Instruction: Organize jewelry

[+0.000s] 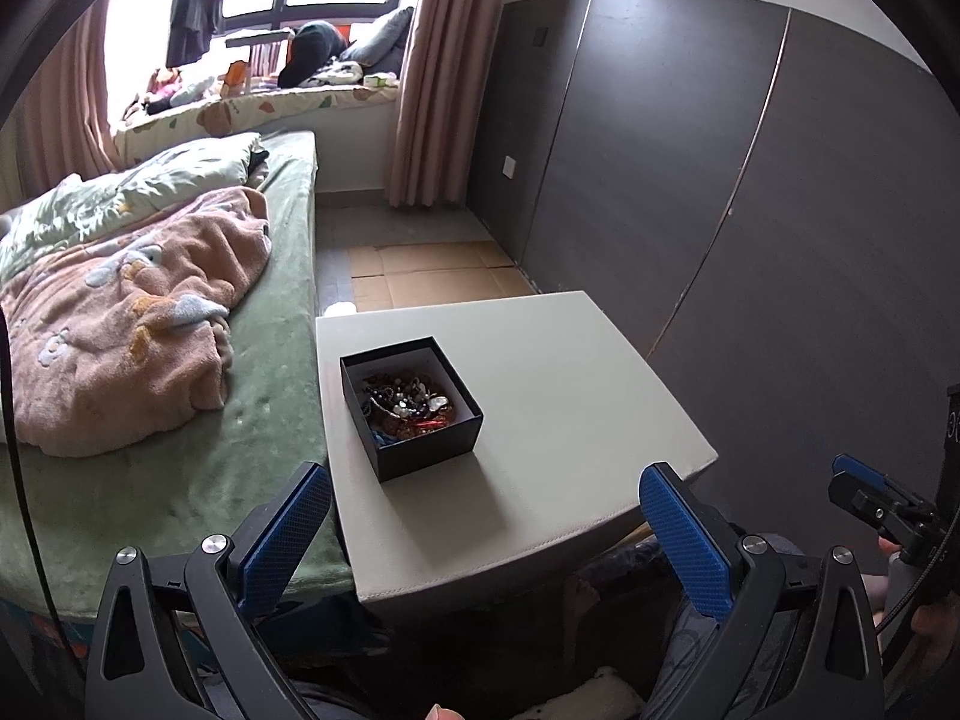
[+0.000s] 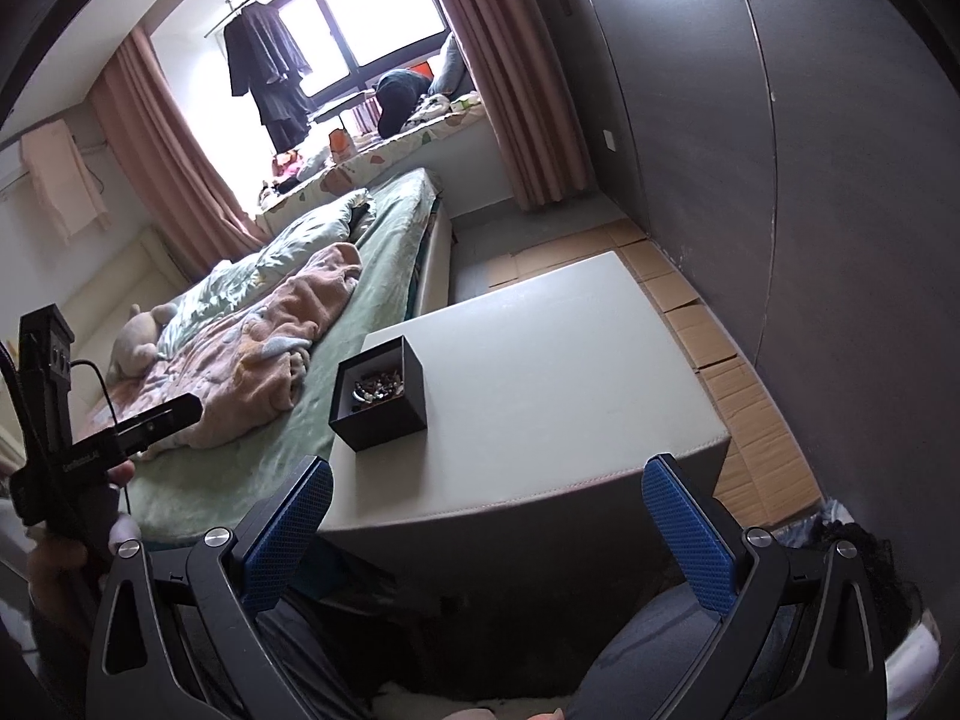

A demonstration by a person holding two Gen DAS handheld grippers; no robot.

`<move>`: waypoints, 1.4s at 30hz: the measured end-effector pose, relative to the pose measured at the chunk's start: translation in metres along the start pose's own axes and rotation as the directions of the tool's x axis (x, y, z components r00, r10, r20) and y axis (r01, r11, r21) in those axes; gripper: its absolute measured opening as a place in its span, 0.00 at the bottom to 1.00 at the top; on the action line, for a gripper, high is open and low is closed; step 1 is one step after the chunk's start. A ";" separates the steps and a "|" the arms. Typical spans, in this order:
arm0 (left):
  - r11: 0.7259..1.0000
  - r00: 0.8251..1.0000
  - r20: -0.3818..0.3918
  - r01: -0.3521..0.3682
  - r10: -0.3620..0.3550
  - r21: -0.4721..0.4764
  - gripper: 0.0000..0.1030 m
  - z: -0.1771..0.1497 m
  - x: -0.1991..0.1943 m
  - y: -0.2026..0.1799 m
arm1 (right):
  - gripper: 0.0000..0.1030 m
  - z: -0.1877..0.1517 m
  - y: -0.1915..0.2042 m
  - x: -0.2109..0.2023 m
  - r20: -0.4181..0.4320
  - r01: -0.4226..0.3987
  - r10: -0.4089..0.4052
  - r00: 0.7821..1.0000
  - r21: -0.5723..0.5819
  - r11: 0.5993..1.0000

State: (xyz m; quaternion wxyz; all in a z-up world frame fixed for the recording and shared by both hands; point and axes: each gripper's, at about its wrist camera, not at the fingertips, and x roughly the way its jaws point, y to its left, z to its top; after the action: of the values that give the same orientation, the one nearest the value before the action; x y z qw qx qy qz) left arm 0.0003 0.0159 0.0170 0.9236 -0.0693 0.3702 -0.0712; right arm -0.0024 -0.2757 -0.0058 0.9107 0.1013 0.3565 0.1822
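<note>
Black card forms the open box (image 1: 411,407) that sits on the pale table (image 1: 540,420), toward the table's bed-side edge, with a tangle of jewelry (image 1: 408,405) heaped inside it. The left gripper (image 1: 486,528) hangs short of the table's near edge, jaws spread wide and empty. The right gripper (image 2: 487,531) hangs likewise, spread and empty. A bed (image 1: 264,420) adjoins the table.

Only one marking shows: small white lettering on the black body of the left gripper (image 2: 102,456), left of the right claw; too blurred to read.
</note>
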 end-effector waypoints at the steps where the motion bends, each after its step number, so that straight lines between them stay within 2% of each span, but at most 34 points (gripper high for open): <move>1: 1.000 1.000 -0.003 -0.002 0.002 0.005 1.00 -0.001 0.001 -0.001 | 1.00 0.000 -0.001 -0.001 0.001 0.013 -0.013 1.000 -0.006 1.000; 15: 1.000 1.000 -0.006 0.014 -0.014 0.013 1.00 -0.010 0.004 -0.009 | 1.00 -0.005 0.004 0.007 -0.032 0.036 -0.037 0.999 -0.044 0.998; 42: 1.000 1.000 0.001 0.007 -0.007 0.006 1.00 -0.014 -0.003 -0.011 | 1.00 -0.006 0.006 0.001 -0.023 0.042 -0.043 0.999 -0.050 0.998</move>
State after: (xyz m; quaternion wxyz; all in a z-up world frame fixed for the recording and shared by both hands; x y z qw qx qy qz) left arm -0.0126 0.0042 0.0105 0.9237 -0.0677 0.3694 -0.0756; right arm -0.0073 -0.2691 -0.0087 0.9122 0.0690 0.3650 0.1728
